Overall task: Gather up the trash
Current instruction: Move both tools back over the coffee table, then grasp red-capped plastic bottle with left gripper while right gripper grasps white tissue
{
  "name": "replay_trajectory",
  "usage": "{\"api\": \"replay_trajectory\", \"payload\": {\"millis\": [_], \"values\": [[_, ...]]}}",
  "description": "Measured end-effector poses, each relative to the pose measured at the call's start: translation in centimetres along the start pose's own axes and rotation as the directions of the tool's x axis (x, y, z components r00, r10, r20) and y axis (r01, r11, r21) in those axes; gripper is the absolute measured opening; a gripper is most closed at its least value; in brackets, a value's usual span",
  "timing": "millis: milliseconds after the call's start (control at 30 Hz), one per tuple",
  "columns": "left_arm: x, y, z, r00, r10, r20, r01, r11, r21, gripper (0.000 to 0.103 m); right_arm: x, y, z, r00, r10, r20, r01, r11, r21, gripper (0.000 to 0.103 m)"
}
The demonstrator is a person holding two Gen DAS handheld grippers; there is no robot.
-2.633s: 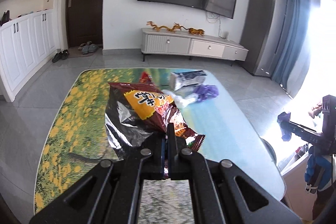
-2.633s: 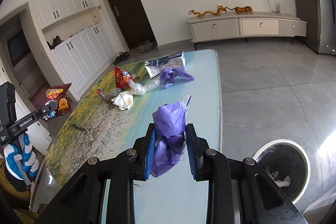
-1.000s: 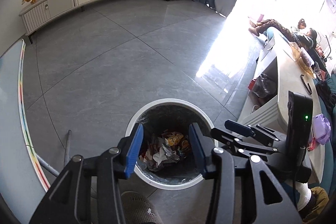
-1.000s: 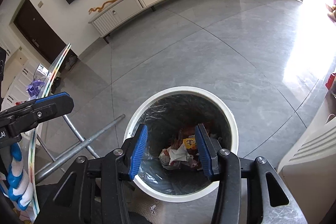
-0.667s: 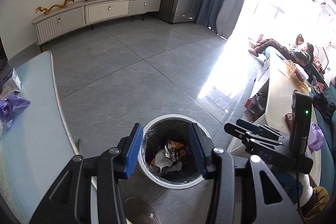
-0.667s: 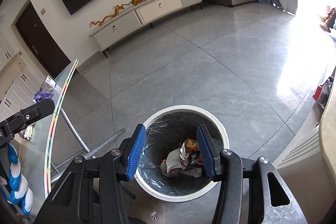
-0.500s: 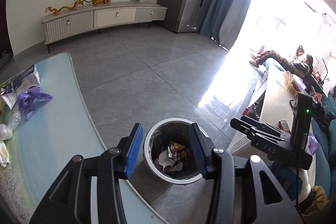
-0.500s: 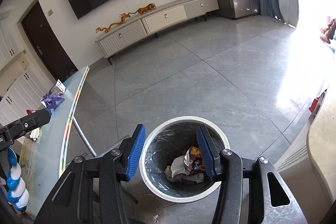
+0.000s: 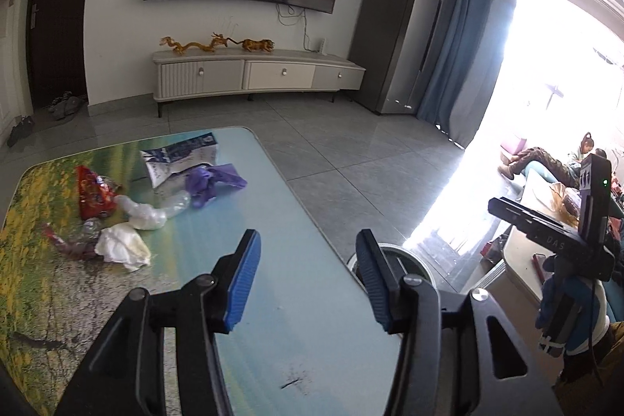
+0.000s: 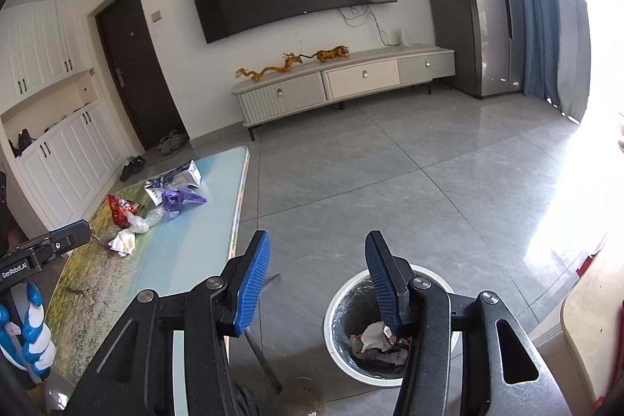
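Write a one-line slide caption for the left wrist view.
Left gripper, jaws opening and empty, faces leftover wrappers on the table.

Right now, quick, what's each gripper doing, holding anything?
Left gripper: jaws opening, nothing between them, over the table.
Right gripper: open, empty, above the bin.

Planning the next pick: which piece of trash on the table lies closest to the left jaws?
The crumpled white tissue; the purple bag and red wrapper lie farther back.
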State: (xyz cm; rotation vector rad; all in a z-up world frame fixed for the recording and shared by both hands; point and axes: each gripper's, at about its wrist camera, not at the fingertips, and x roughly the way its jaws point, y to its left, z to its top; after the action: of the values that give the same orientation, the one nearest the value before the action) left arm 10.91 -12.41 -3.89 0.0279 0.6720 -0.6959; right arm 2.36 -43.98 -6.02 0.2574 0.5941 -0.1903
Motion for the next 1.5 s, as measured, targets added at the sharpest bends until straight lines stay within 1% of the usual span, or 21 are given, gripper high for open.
{"api": "replay_trajectory", "payload": {"millis": [133, 267, 467, 633, 867, 1033, 1133, 1300, 1400, 1467, 1500], "values": [[-2.2, 4.1, -1.0, 0.999, 0.047, 0.02, -0.046, 0.998, -0.043, 0.049, -0.6, 2.7, 0.8, 1.0, 0.027, 0.011, -0.026, 0.998, -0.05, 0.05], [-4.3, 8.0, -2.0, 0.994, 0.103, 0.042, -0.099, 0.992, -0.082, 0.049, -0.9, 5.0, 1.4, 0.998, 0.055, 0.019, -0.053, 0.995, -0.08, 0.051], [-6.2, 14.0, -4.1, 0.98, 0.199, 0.022, -0.192, 0.966, -0.173, 0.049, 0.1, 7.7, 1.5, 0.995, 0.102, -0.003, -0.102, 0.987, -0.122, 0.051], [-6.0, 17.7, -5.1, 0.969, 0.249, -0.005, -0.243, 0.938, -0.246, 0.049, 1.6, 9.5, 1.3, 0.989, 0.142, -0.042, -0.147, 0.978, -0.149, 0.051], [-3.6, 20.8, -5.3, 0.964, 0.261, -0.054, -0.264, 0.913, -0.31, 0.049, 5.1, 12.1, 0.9, 0.973, 0.198, -0.117, -0.217, 0.959, -0.184, 0.051], [-0.6, 23.6, -5.2, 0.961, 0.257, -0.098, -0.275, 0.894, -0.353, 0.049, 8.4, 14.6, 0.5, 0.954, 0.241, -0.179, -0.276, 0.938, -0.211, 0.051], [1.1, 25.3, -5.0, 0.963, 0.243, -0.115, -0.269, 0.881, -0.389, 0.049, 10.6, 16.4, 0.2, 0.939, 0.262, -0.223, -0.312, 0.921, -0.233, 0.051], [3.6, 28.1, -4.1, 0.962, 0.242, -0.124, -0.272, 0.854, -0.443, 0.048, 14.2, 19.7, -0.7, 0.908, 0.298, -0.295, -0.378, 0.886, -0.268, 0.051], [4.9, 29.5, -3.9, 0.963, 0.238, -0.126, -0.269, 0.843, -0.466, 0.047, 16.3, 21.7, -1.3, 0.887, 0.315, -0.339, -0.416, 0.863, -0.286, 0.051], [5.5, 30.0, -3.9, 0.965, 0.231, -0.126, -0.263, 0.84, -0.475, 0.041, 17.8, 23.2, -1.7, 0.871, 0.328, -0.366, -0.443, 0.847, -0.295, 0.051], [5.7, 30.2, -3.9, 0.966, 0.226, -0.128, -0.259, 0.84, -0.476, 0.034, 18.3, 23.8, -1.9, 0.864, 0.333, -0.378, -0.455, 0.839, -0.299, 0.051]]}}
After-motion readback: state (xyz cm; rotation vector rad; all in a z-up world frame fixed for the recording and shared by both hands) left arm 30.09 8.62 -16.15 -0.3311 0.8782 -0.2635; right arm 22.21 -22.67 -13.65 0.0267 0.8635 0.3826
